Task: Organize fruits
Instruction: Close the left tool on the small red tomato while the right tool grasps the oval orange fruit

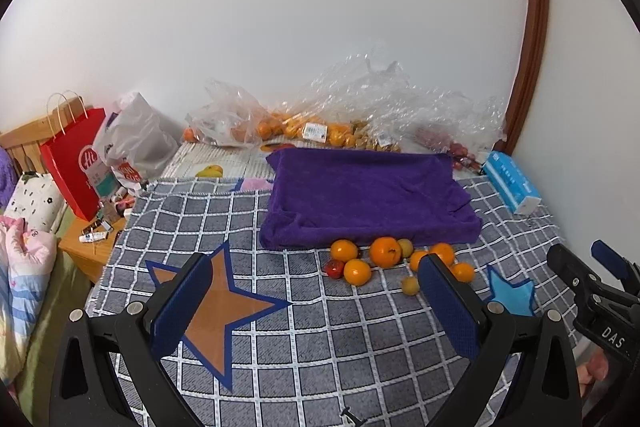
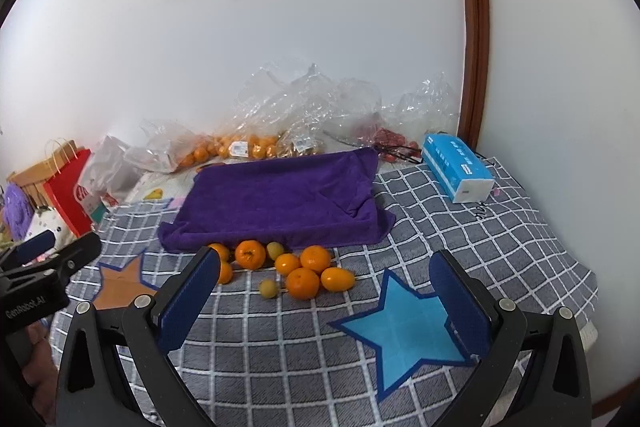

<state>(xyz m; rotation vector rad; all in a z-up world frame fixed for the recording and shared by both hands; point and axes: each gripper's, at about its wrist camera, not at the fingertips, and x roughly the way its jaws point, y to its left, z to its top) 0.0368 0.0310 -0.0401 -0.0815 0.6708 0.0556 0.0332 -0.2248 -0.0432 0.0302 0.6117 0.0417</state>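
I am at the start of the sorting: nothing is picked up yet. My left tool is spread wide and holds nothing, and my right tool is spread the same way, also bare. The fruits lie loose in a small cluster on the checked blanket, just in front of the purple towel, some touching its near edge. Most are oranges; the largest orange sits against the towel, and two small yellow-green fruits lie among them. From the left view a small red fruit sits at the cluster's left end. The towel lies bare, so I judge it the likely place to lay the fruit out. Next I need to lower one tool over a single fruit at the cluster's edge, straddle it without nudging its neighbours, and close gently, since round fruit rolls.
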